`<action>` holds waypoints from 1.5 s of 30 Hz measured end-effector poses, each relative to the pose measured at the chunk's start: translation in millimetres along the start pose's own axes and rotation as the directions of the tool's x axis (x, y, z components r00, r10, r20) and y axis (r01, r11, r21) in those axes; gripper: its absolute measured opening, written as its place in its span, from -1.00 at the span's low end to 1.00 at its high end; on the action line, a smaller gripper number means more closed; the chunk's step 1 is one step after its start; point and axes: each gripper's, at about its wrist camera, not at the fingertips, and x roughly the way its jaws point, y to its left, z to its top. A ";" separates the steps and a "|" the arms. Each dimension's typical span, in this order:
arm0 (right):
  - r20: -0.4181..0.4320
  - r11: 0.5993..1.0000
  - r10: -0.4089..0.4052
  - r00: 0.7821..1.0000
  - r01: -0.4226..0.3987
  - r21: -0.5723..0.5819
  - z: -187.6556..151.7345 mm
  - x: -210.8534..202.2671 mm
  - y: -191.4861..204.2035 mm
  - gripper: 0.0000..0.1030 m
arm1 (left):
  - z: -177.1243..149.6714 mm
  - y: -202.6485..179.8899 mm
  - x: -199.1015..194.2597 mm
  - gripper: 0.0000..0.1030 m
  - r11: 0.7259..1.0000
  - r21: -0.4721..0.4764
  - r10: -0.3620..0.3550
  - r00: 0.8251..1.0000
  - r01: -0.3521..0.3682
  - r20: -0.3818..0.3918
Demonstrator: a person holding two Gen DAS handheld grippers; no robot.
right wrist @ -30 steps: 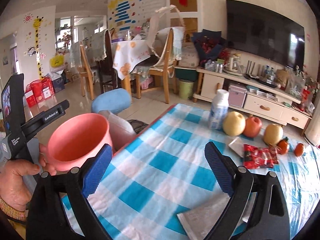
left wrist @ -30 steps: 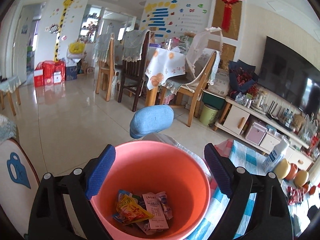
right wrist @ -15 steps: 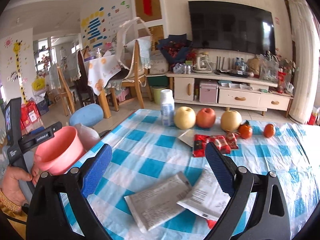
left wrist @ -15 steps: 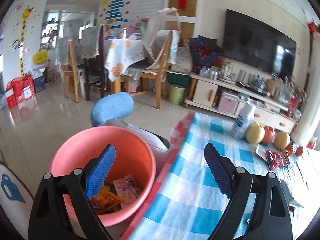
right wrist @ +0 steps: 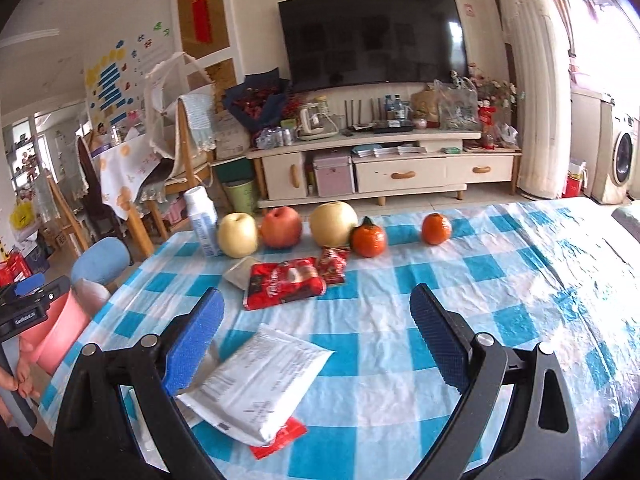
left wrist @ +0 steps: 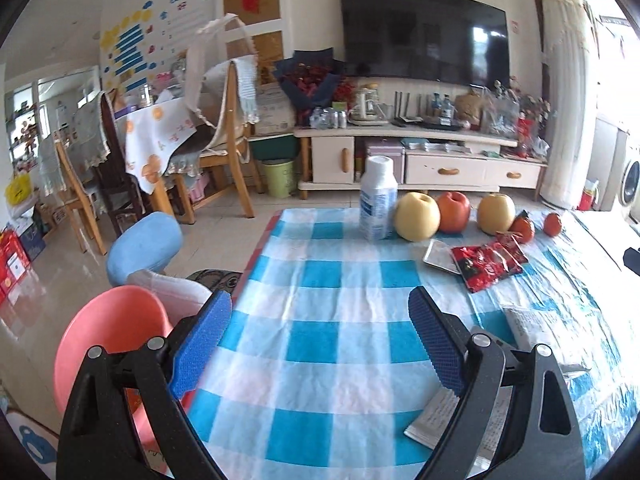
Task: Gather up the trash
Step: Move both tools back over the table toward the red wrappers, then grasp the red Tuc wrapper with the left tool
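Note:
A pink bin [left wrist: 108,332] stands off the table's left edge, seen also in the right wrist view as the pink bin [right wrist: 60,336]. On the blue checked tablecloth [right wrist: 500,280] lie a white paper packet [right wrist: 260,380], a red snack wrapper [right wrist: 284,284], a smaller red wrapper [right wrist: 333,266] and a grey sachet [right wrist: 239,273]. My right gripper [right wrist: 316,340] is open just above the white packet, holding nothing. My left gripper [left wrist: 320,344] is open over the cloth, right of the bin, with a white packet [left wrist: 444,420] by its right finger. The red wrapper [left wrist: 488,260] lies farther back.
A white bottle [right wrist: 202,220], two pale pears [right wrist: 238,234], a red apple [right wrist: 282,226] and two oranges [right wrist: 436,229] line the table's far side. A blue stool [left wrist: 144,244] stands beside the bin. A hand [right wrist: 18,372] holds the left gripper's handle. A TV cabinet [right wrist: 372,168] is behind.
Both grippers have swung right, away from the bin and over the table. The bin has slid to the left edge of both views; the white packet now lies under the right gripper.

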 end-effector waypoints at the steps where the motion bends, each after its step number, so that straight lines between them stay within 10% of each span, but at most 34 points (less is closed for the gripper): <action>1: -0.001 1.000 -0.017 1.000 0.017 0.010 1.2 3.1 -10.0 0.84 | 2.8 -12.2 3.2 0.74 1.000 0.018 -0.019 1.000 0.019 -0.008; 9: -0.020 0.988 -0.118 0.993 0.119 0.095 4.7 29.1 -77.6 0.84 | 36.5 -116.8 47.3 0.65 0.977 0.147 -0.145 0.985 0.157 -0.090; 26: -0.153 0.991 0.037 0.988 -0.017 0.132 -6.8 82.1 -84.2 0.84 | 66.9 -285.1 204.9 0.35 0.929 0.190 -0.245 0.911 0.318 -0.331; 35: -0.183 0.988 0.053 0.982 -0.024 0.153 -9.9 86.8 -92.9 0.84 | 59.3 -288.4 247.7 -0.15 0.928 0.148 -0.249 0.866 0.341 -0.433; 45: -0.196 0.986 0.071 0.978 -0.039 0.164 -11.6 89.9 -93.9 0.84 | 24.3 -236.2 205.2 -0.19 0.934 0.056 -0.290 0.843 0.352 -0.453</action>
